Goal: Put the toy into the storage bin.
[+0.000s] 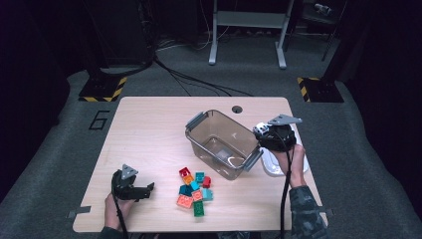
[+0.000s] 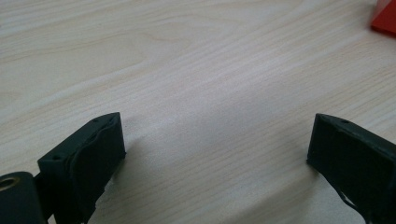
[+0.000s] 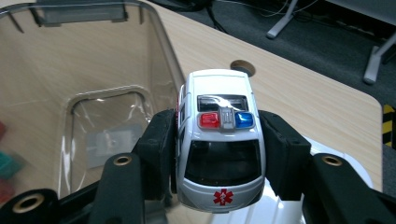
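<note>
A white toy ambulance (image 3: pixel 219 140) with red and blue roof lights is clamped by its sides between the jaws of my right gripper (image 3: pixel 219 128). In the high view, the right gripper (image 1: pixel 263 133) holds the ambulance (image 1: pixel 260 130) in the air beside the right end of a clear plastic bin (image 1: pixel 219 113). The bin (image 3: pixel 161 46) has nothing in it. My left gripper (image 1: pixel 147 191) rests low at the table's front left, open, its jaws (image 2: pixel 217 140) wide apart over bare wood.
A pile of several coloured bricks (image 1: pixel 194 190) lies in front of the bin; a corner of a red brick (image 2: pixel 385 16) shows in the left gripper view. A white lid (image 1: pixel 271 165) lies under the right hand. A cable hole (image 1: pixel 237 109) sits near the table's far edge.
</note>
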Tool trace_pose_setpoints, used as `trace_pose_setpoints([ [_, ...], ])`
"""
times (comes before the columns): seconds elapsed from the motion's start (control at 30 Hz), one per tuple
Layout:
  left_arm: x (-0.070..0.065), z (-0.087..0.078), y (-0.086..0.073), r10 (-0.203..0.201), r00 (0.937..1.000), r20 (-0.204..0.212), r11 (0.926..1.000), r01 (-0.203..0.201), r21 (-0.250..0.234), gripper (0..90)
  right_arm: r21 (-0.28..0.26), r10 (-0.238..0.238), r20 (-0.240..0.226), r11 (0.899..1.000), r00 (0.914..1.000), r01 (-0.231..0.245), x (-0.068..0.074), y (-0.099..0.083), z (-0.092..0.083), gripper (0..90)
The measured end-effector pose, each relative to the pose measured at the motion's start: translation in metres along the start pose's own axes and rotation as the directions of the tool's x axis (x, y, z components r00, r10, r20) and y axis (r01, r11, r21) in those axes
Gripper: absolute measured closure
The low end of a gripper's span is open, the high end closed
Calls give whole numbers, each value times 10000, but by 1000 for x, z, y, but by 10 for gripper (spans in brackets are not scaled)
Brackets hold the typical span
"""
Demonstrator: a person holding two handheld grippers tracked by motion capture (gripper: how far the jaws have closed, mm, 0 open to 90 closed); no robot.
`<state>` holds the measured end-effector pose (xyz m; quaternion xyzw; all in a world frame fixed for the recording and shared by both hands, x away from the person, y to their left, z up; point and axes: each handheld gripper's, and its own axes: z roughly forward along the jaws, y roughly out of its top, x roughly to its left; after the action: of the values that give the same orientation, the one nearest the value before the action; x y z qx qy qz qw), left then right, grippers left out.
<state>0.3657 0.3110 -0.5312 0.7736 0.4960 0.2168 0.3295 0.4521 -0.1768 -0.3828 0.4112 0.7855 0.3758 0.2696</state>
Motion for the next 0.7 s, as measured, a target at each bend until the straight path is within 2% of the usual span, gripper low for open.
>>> trace_pose_setpoints([
  [0.17,0,0,0,8,10000,-9,10000,-8,-9,39,216,-301,-282,9993,9991,307,14,6,9,492],
  [0.3,0,0,0,12,10000,-9,10000,-12,-10,40,499,-626,-346,9967,9974,643,21,6,14,492],
  [0.7,0,0,0,3,10000,-11,10000,-3,-20,40,773,-1037,-142,9915,9945,1045,25,2,16,490],
])
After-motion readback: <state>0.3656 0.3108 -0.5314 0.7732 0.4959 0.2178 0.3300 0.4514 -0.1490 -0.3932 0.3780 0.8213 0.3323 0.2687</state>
